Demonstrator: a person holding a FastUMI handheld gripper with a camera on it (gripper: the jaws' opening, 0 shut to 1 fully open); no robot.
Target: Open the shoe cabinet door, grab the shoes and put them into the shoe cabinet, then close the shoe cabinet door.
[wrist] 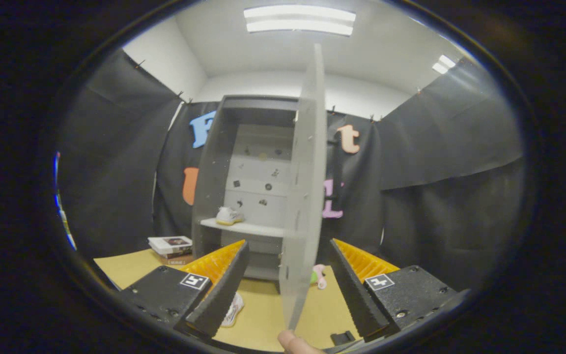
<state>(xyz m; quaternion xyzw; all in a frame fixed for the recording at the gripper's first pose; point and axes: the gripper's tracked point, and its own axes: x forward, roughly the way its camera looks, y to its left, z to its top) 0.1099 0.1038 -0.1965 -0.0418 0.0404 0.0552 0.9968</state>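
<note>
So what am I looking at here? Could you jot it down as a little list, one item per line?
Cabinet: grey shoe cabinet on a tan table, open
Door: door swung out edge-on, between the fingers
Gripper: gripper open, fingers either side of the door, not pressing it
On the shelf: one white shoe
On the table: another white shoe beside one finger
Beside the cabinet: stack of books
Beyond the door: small pink item, kind unclear
Near edge: a fingertip
</note>
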